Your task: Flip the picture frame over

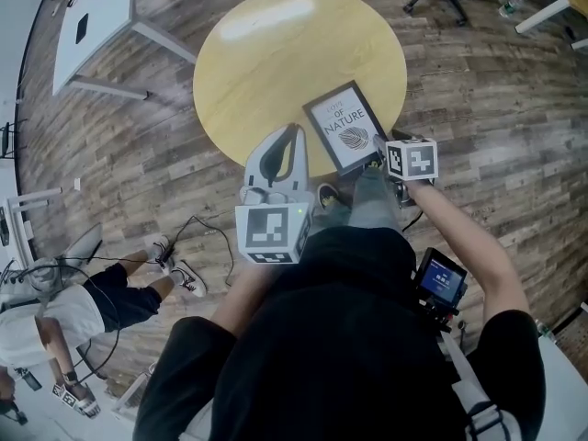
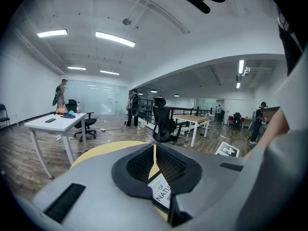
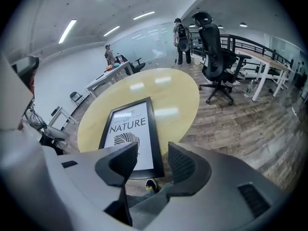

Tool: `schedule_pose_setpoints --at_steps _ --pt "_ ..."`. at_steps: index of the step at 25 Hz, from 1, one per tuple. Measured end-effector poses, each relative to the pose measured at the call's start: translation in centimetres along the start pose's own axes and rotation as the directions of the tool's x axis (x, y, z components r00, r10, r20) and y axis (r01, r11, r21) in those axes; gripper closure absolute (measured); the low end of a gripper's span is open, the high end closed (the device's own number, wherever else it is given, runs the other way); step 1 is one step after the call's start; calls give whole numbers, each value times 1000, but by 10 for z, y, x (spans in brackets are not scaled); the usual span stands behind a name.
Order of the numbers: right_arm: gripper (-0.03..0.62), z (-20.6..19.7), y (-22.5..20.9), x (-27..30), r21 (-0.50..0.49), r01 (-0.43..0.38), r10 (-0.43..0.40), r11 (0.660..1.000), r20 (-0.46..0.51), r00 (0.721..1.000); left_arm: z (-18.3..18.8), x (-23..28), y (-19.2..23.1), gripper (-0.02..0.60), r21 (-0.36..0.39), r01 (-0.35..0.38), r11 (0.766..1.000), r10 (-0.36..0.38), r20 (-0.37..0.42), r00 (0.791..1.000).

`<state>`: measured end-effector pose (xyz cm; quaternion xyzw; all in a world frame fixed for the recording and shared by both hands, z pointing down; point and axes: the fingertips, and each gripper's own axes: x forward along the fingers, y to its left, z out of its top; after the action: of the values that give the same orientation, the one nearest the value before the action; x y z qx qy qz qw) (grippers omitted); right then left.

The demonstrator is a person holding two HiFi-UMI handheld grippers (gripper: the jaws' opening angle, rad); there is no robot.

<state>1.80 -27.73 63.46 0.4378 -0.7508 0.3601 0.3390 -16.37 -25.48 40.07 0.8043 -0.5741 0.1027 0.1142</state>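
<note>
- The picture frame (image 1: 344,127) lies flat, print side up, at the near edge of the round bench (image 1: 266,53); the flip is judged still to do.
- Right gripper (image 3: 152,160): jaws wide, astride the frame's near corner, not pressing.
- Left gripper (image 1: 294,134): closed, empty, beside the frame.
- The office chair (image 3: 214,37) and white desk (image 1: 92,16) stand well apart and obstruct nothing.

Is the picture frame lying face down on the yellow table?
No, the picture frame lies face up, with its NATURE print showing.

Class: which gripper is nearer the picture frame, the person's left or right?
Right. The right gripper is at the picture frame's near corner, jaws open. The left gripper is off to the frame's left, apart from it.
</note>
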Motion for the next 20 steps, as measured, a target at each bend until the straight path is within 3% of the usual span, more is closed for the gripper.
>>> schedule_pose_setpoints --at_steps 7,10,14,20 --pt "401 44 19 -28 -132 -25 43 991 128 991 18 1 -3 547 11 12 1000 -12 38 999" --pt "462 76 38 -57 -197 -34 79 980 224 971 29 -3 -4 548 15 12 1000 -12 60 998" --pt "527 120 63 -106 -306 -4 127 952 381 916 44 -9 -11 548 22 15 1000 -17 87 996" --pt "558 162 107 -180 -449 23 256 893 551 795 69 -16 -25 547 -3 54 999 -53 140 989"
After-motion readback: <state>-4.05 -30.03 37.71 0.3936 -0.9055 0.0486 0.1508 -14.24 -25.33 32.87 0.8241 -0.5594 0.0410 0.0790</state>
